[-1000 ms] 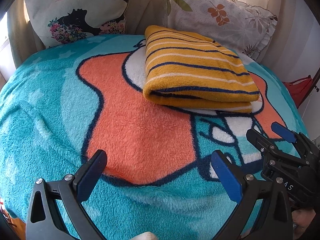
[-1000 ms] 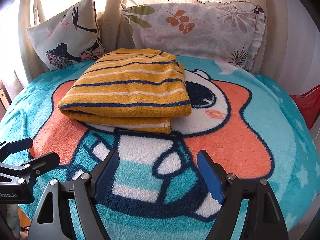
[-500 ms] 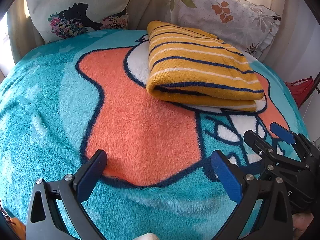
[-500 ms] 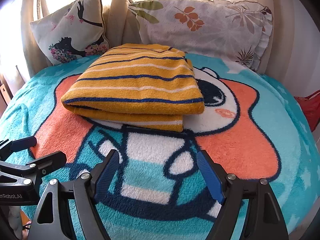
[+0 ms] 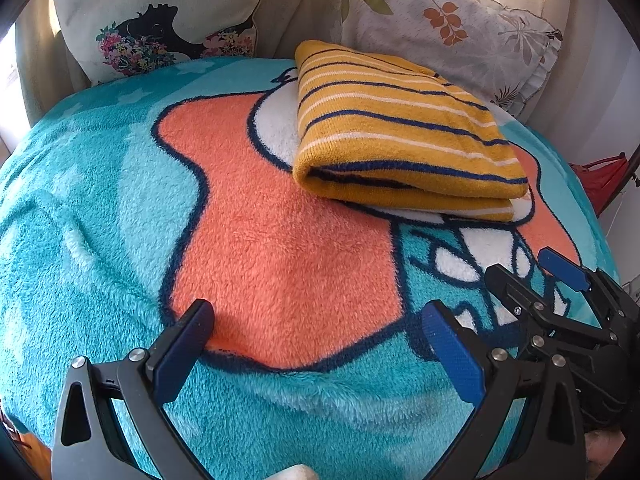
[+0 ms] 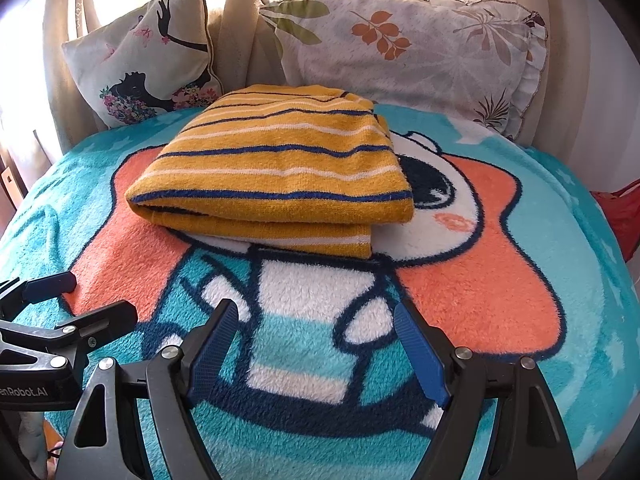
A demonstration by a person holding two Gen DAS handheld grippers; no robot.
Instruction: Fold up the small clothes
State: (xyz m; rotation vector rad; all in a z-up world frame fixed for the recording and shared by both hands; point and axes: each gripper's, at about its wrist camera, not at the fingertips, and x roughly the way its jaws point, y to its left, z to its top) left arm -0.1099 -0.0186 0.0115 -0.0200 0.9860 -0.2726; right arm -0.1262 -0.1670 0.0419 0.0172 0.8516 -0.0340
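The bed (image 6: 560, 240) is covered by a teal fleece blanket (image 6: 500, 280) printed with an orange, white and navy cartoon figure. A folded yellow striped garment (image 6: 276, 172) lies on the blanket. Two patterned pillows (image 6: 420, 52) stand at the bed's far edge.

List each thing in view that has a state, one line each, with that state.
striped garment: folded, lying flat on the blanket, untouched.
left gripper: open, fingers wide apart, holding nothing, near the blanket's front edge.
right gripper: open, holding nothing, short of the garment.
blanket: spread out, lightly rumpled.
bird cushion: propped upright at the back.
leaf pillow: propped upright at the back.
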